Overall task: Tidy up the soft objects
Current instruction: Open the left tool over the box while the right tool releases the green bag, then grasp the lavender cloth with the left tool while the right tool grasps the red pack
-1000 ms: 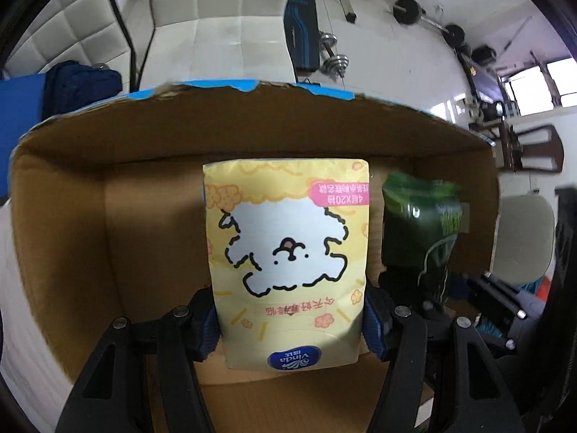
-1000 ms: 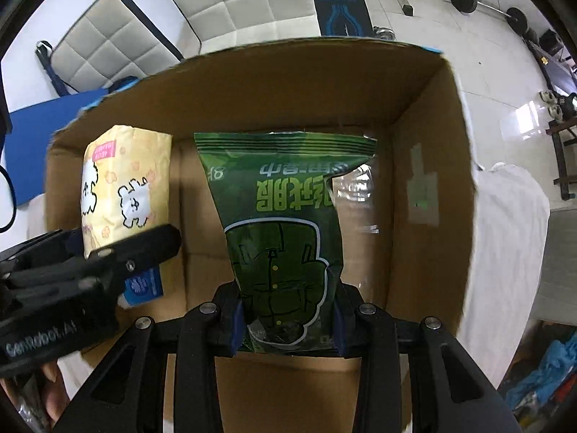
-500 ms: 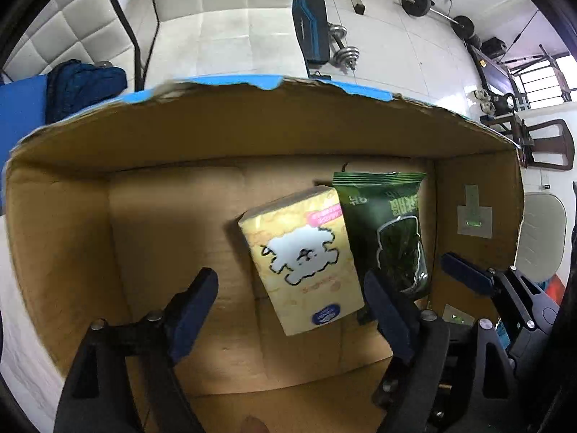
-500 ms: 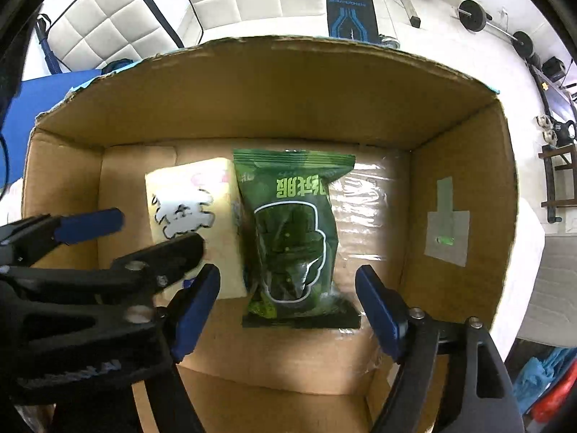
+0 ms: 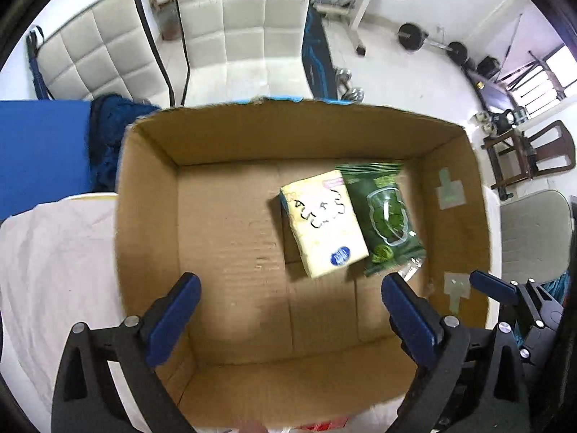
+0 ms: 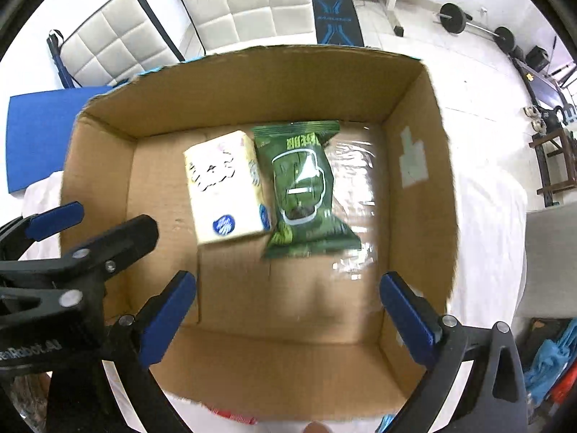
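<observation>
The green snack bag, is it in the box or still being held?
In the box. The green snack bag lies flat on the cardboard box floor beside the tissue pack, no gripper touching it.

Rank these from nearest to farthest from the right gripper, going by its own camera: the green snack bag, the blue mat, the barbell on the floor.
From the right gripper, jaws open and empty:
1. Green snack bag, lying in the cardboard box just ahead of the gripper, beside the yellow tissue pack.
2. Blue mat, outside the box, on the left.
3. Barbell, far across the floor, upper right.
</observation>
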The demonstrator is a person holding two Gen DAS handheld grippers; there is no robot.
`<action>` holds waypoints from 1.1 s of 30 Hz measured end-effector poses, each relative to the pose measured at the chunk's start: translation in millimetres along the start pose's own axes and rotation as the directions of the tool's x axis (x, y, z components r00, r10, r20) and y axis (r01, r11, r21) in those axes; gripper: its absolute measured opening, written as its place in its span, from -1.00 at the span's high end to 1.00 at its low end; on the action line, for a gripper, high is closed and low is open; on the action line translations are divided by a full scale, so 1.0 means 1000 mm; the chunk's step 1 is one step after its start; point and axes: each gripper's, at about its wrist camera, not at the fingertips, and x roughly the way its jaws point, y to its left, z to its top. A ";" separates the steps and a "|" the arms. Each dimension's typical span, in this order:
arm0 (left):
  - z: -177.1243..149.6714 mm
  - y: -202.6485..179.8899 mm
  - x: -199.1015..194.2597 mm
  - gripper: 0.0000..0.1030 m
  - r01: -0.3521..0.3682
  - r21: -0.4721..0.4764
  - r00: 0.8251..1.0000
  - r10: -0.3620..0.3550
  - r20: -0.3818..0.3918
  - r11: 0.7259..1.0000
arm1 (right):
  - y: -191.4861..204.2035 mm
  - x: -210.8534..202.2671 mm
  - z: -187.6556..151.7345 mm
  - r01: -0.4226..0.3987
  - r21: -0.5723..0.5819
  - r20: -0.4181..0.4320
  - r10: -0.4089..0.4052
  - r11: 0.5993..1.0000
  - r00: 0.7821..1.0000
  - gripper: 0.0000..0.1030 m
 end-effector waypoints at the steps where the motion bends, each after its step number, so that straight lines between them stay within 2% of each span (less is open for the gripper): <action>1: -0.006 -0.002 -0.009 -0.99 0.003 0.004 1.000 -0.004 0.023 1.000 | 0.002 -0.004 -0.007 0.005 -0.002 0.011 -0.005 1.000 1.000 -1.00; 7: -0.038 -0.008 -0.047 -0.99 0.006 0.006 0.995 -0.007 0.098 1.000 | 0.004 -0.034 -0.043 0.007 0.004 0.084 -0.007 1.000 0.996 -1.00; 11: -0.055 -0.012 -0.071 -0.99 -0.020 0.026 0.989 0.016 0.147 0.999 | 0.009 -0.067 -0.064 0.023 -0.008 0.153 -0.021 1.000 0.988 -1.00; 16: -0.076 -0.019 -0.103 -0.99 -0.055 0.034 0.975 0.046 0.215 0.998 | 0.013 -0.098 -0.086 -0.002 -0.012 0.216 0.004 1.000 0.976 -1.00; 20: -0.096 -0.015 -0.117 -0.99 -0.052 0.021 0.974 0.046 0.223 0.998 | 0.009 -0.111 -0.107 -0.069 -0.021 0.249 0.072 0.997 0.966 -1.00; 22: -0.111 -0.010 -0.118 -0.99 -0.071 0.010 0.972 0.067 0.225 0.997 | 0.010 -0.101 -0.120 -0.110 -0.060 0.208 0.120 0.992 0.971 -1.00; 24: -0.131 0.001 -0.113 -0.99 -0.099 -0.012 0.974 0.099 0.205 0.995 | 0.013 -0.081 -0.133 -0.138 -0.113 0.117 0.151 0.984 0.982 -1.00; 26: -0.151 0.012 -0.099 -0.99 -0.137 -0.039 0.976 0.142 0.166 0.990 | 0.015 -0.045 -0.147 -0.082 -0.115 0.000 0.083 0.990 0.997 -1.00; 29: -0.173 0.029 -0.067 -0.99 -0.187 -0.077 0.980 0.192 0.061 0.979 | 0.016 -0.001 -0.159 -0.137 -0.050 -0.104 0.131 0.989 0.986 -1.00; 31: -0.187 0.046 -0.040 -0.99 -0.158 -0.147 0.988 0.156 -0.022 0.977 | 0.018 0.030 -0.163 -0.149 0.026 -0.149 0.152 0.988 0.977 -1.00; 33: -0.199 0.064 -0.018 -0.99 -0.125 -0.248 0.991 0.108 -0.082 0.961 | 0.019 0.054 -0.164 -0.162 0.104 -0.168 0.178 0.981 0.970 -1.00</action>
